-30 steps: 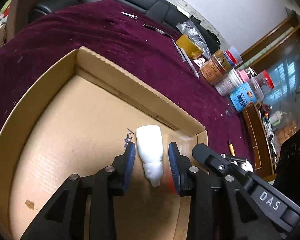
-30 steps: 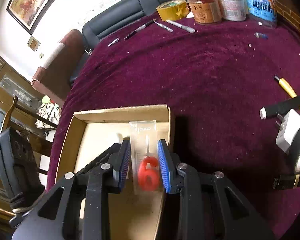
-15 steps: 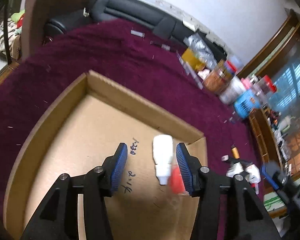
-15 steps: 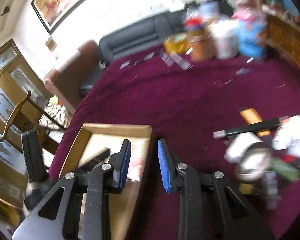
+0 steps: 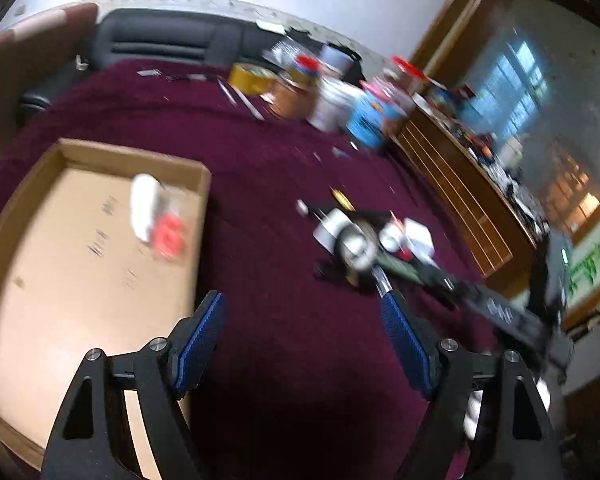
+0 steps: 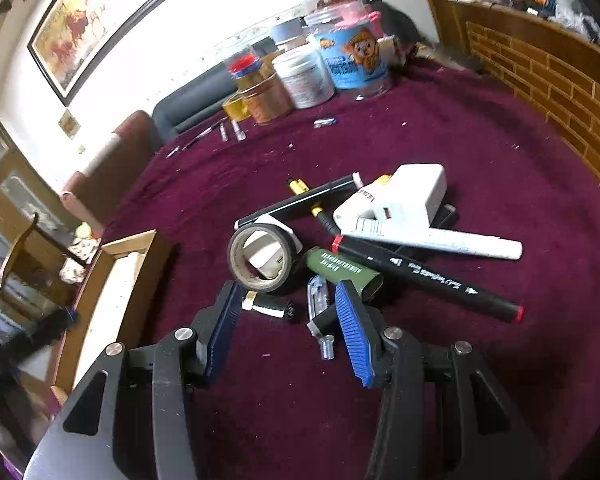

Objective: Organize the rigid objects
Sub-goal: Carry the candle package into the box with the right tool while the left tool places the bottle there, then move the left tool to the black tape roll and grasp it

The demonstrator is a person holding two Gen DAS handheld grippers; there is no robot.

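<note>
Both claws, left claw (image 5: 302,344) and right claw (image 6: 288,328), have just been opening and hang empty, so the right, closing near the crowded pile, could nudge the tape roll (image 6: 260,258) or pinch two items.

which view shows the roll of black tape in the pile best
The right wrist view: the roll of black tape is sharp, close ahead of the open right gripper, its brown core and a white block inside clear. The left wrist view shows the roll smaller, blurred and farther off.

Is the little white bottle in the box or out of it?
In. The white bottle lies on the cardboard box's floor, beside the red number candle.
</note>
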